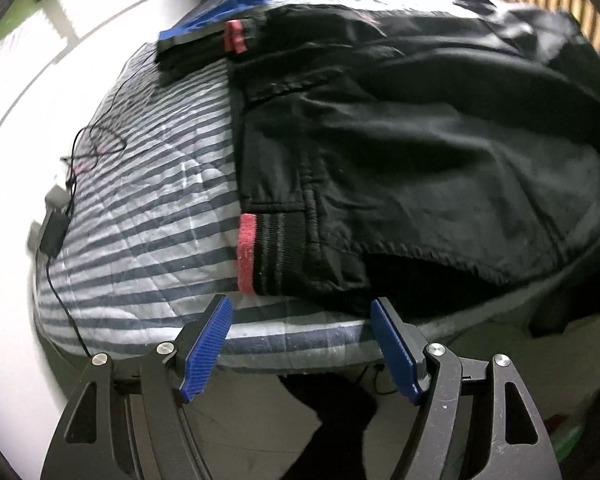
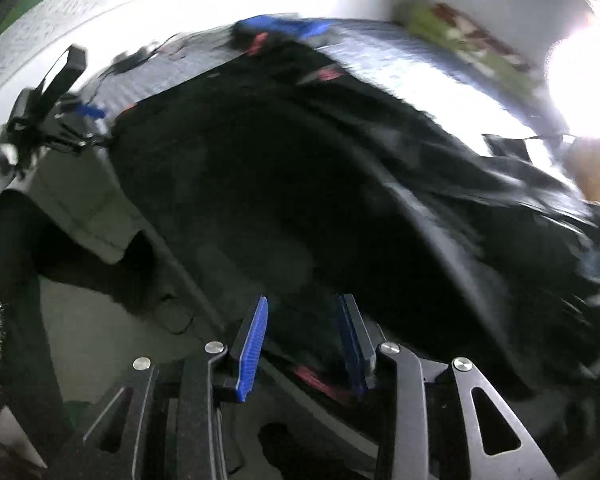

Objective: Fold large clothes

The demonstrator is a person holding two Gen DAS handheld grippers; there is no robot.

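Note:
A large black jacket [image 1: 400,152] lies spread over the striped bed [image 1: 148,184]. One red-edged ribbed cuff [image 1: 260,256] sits near the front edge and another [image 1: 236,36] farther back. My left gripper [image 1: 302,306] is open, hovering at the mattress edge just short of the jacket's near hem. In the blurred right wrist view the black jacket [image 2: 300,200] fills the middle. My right gripper [image 2: 304,316] stands open low over it, with a strip of red trim [image 2: 320,384] showing between the fingers near their base. The left gripper [image 2: 80,112] appears far left.
A folded dark garment [image 1: 188,50] and a blue cloth [image 1: 240,0] rest at the bed's far end. A black cable with an adapter [image 1: 54,230] trails along the left side. Wooden slats [image 1: 560,4] stand far right. A person's dark-clothed leg [image 1: 340,420] stands on the floor below.

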